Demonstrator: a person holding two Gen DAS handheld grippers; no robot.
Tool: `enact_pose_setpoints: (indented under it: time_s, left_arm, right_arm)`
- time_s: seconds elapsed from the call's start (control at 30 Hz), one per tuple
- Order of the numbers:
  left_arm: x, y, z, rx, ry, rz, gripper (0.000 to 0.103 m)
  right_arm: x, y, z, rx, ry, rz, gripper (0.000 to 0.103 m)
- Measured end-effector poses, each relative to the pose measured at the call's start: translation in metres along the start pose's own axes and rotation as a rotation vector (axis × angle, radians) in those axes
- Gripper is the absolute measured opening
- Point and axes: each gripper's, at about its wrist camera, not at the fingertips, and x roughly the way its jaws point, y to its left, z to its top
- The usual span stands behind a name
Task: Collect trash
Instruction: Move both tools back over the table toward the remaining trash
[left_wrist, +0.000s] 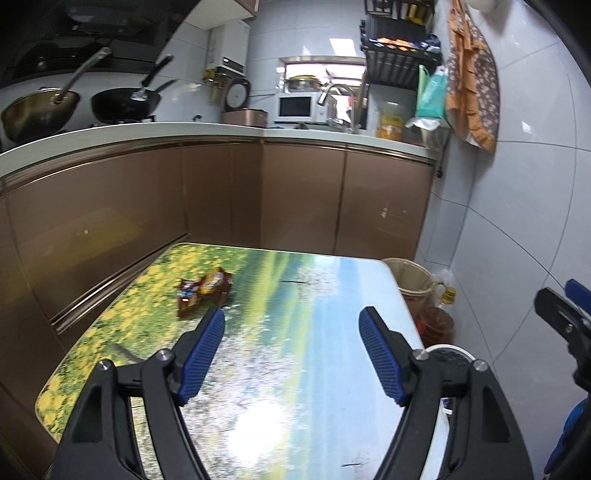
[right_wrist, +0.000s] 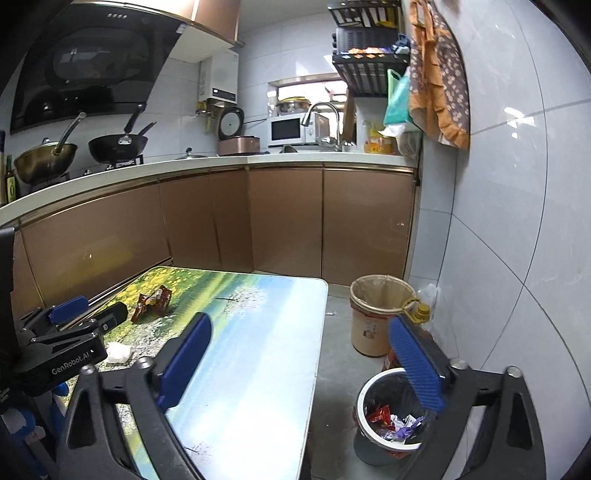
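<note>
A crumpled brown-and-orange snack wrapper (left_wrist: 205, 290) lies on the far left part of the landscape-print table (left_wrist: 295, 314); it also shows in the right wrist view (right_wrist: 152, 301). A crumpled white tissue (right_wrist: 119, 352) lies near the table's left edge. My left gripper (left_wrist: 291, 334) is open and empty above the table, just short of the wrapper. My right gripper (right_wrist: 299, 354) is open and empty over the table's right edge, above a white bin (right_wrist: 391, 417) holding several wrappers. The left gripper shows in the right wrist view (right_wrist: 90, 308).
A tan bin with a liner (right_wrist: 376, 314) stands on the floor beyond the white bin, with an oil bottle (right_wrist: 421, 314) beside it. Brown cabinets (left_wrist: 295, 192) border the table at the left and back. A tiled wall (right_wrist: 517, 221) stands at the right.
</note>
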Motion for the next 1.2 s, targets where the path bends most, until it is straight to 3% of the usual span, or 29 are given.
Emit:
enact_pose_setpoints:
  time_s: [0.3,0.57,0.87,1.2]
  left_arm:
    - [-0.014,0.023,-0.011,-0.009,-0.036,0.036,0.074]
    - [-0.011,0.042,-0.020,-0.018,-0.001,0.049,0.074]
    - [0.001,0.066,-0.030,-0.026,0.032,0.069,0.074]
    - [0.040,0.116,-0.052,-0.091,0.135,0.116,0.074]
  right_arm:
    - [-0.008,0.019,-0.001,-0.013,-0.008,0.033,0.103]
    - [-0.004,0.024,0.000,0.001,-0.019,0.067,0.103]
    - [0.015,0.044,-0.008,-0.031,0.049,0.115,0.103]
    - [0.054,0.075,-0.016,-0.081,0.141,0.182,0.103]
